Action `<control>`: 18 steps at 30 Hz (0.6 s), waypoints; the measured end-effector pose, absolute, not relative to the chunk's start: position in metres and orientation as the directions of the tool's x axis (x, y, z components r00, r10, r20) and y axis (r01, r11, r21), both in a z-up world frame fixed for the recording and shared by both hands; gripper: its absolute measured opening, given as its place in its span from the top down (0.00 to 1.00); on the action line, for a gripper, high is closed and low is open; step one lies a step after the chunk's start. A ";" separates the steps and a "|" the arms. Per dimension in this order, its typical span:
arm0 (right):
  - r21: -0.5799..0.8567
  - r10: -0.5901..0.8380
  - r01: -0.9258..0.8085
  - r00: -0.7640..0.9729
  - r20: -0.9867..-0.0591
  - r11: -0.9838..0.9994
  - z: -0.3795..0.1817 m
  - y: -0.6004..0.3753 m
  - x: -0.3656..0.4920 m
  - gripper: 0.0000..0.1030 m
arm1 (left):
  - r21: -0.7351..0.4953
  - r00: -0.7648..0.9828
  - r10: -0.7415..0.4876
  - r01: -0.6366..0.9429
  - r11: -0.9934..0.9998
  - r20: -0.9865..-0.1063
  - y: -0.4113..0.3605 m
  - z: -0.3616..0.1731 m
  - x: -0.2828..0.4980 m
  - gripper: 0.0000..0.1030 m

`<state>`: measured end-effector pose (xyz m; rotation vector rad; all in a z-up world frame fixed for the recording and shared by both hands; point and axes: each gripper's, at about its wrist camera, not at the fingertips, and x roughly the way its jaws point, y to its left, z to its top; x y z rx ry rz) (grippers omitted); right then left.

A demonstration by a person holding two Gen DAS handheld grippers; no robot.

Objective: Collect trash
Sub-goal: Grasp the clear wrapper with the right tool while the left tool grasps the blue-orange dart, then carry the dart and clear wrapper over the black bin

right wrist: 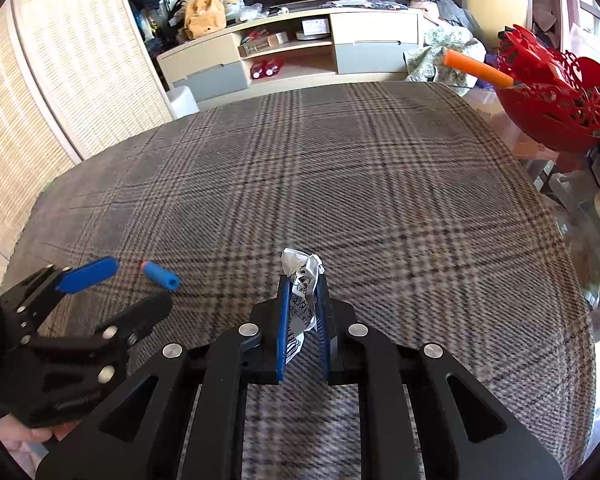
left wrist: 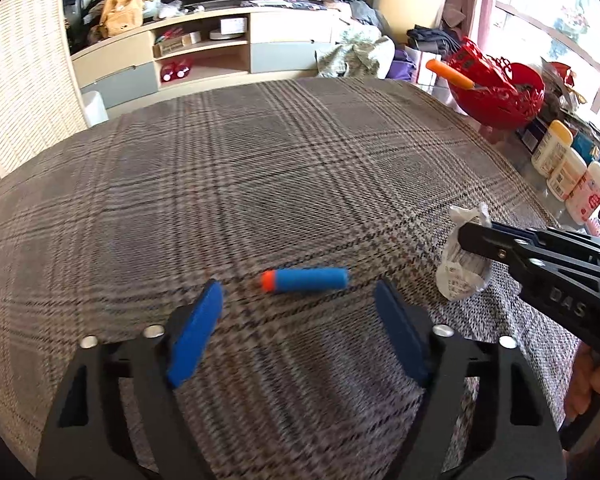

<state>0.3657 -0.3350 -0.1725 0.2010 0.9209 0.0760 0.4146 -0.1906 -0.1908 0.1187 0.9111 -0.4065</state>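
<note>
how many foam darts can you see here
2. A blue foam dart with an orange tip lies on the plaid cloth ahead of the open left gripper. An orange one sticks out of the red basket, which may hide more.

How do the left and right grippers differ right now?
The left gripper is open with nothing between its pads; the right gripper is shut on the crumpled wrapper. Left sits just short of the blue foam dart, not touching it. Both have blue pads and black frames.
</note>
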 end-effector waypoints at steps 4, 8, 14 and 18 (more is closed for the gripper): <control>0.210 0.157 0.017 0.608 -0.778 0.978 -0.171 -0.340 0.362 0.87 | -0.061 0.544 -0.287 0.395 0.917 -0.789 -0.200 -0.197 0.419 0.50; 0.192 0.141 0.018 0.614 -0.777 0.981 -0.171 -0.346 0.359 0.87 | -0.062 0.547 -0.290 0.396 0.916 -0.785 -0.202 -0.196 0.421 0.59; 0.211 0.160 0.009 0.620 -0.768 0.977 -0.164 -0.343 0.345 0.87 | -0.056 0.548 -0.285 0.396 0.917 -0.786 -0.195 -0.190 0.407 0.60; 0.220 0.174 -0.005 0.629 -0.758 0.976 -0.153 -0.335 0.326 0.87 | -0.046 0.560 -0.285 0.401 0.915 -0.778 -0.185 -0.173 0.382 0.60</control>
